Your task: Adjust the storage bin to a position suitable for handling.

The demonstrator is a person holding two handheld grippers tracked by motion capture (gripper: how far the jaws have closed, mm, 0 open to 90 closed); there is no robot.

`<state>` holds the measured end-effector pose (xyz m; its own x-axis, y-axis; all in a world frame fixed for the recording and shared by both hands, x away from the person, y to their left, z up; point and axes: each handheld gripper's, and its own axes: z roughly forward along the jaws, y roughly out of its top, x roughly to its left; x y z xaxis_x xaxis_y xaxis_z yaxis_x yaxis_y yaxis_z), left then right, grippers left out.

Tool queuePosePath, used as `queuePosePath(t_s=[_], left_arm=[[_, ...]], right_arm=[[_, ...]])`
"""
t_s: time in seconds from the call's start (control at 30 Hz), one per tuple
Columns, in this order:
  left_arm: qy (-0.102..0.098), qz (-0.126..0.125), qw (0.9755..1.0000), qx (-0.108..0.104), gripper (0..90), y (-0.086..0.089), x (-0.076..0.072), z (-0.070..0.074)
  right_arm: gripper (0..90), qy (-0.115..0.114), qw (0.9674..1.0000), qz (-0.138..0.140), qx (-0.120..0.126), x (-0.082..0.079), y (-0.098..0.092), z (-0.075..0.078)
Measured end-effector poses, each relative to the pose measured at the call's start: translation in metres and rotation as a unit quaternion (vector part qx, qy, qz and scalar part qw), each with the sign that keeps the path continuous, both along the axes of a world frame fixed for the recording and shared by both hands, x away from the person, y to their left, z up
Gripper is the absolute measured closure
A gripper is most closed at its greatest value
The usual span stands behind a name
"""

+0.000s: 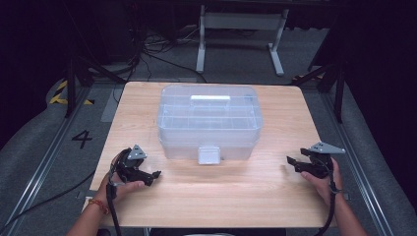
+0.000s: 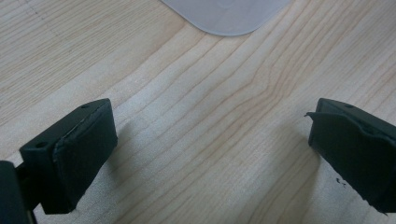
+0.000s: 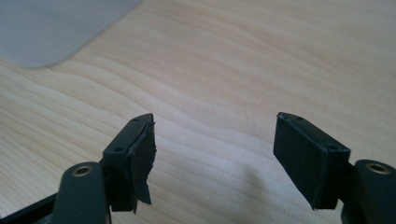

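- Box (image 1: 209, 120), clear plastic with its lid on and a front latch (image 1: 208, 154), sits mid-table (image 1: 236, 196), between and beyond both grippers.
- Left gripper (image 1: 153, 175): jaws wide apart, nothing between them, above bare wood.
- Right gripper (image 1: 291, 163): jaws apart, narrower than the left, holding nothing.

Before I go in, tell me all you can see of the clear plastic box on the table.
The clear plastic box is a translucent, rounded-cornered case, seemingly in two stacked layers, with a divider grid faintly visible through the lid. A white handle lies flat along the far part of the top, and a pale latch hangs at the middle of the near side, apparently closed. The box stands level on the wooden table, towards its far half, with nothing else touching it.
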<state>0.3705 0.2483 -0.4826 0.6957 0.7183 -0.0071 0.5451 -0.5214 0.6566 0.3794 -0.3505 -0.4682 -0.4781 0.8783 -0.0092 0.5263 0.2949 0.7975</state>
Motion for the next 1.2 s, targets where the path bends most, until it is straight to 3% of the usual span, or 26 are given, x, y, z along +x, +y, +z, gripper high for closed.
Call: queuePosePath(t_s=[0.23, 0.57, 1.2], left_arm=[[0.0, 0.001, 1.0, 0.0, 1.5, 0.0, 0.0, 0.0], [0.001, 0.003, 1.0, -0.003, 1.7, 0.0, -0.001, 0.0], [0.001, 0.003, 1.0, -0.003, 1.7, 0.0, -0.001, 0.0]], right_arm=[[30.4, -0.031, 0.9994, 0.016, 0.006, -0.002, 0.008, 0.023], [28.9, -0.084, 0.9956, 0.041, 0.005, -0.007, 0.026, 0.065], [28.9, -0.122, 0.9891, 0.082, -0.002, 0.008, 0.057, 0.119]])
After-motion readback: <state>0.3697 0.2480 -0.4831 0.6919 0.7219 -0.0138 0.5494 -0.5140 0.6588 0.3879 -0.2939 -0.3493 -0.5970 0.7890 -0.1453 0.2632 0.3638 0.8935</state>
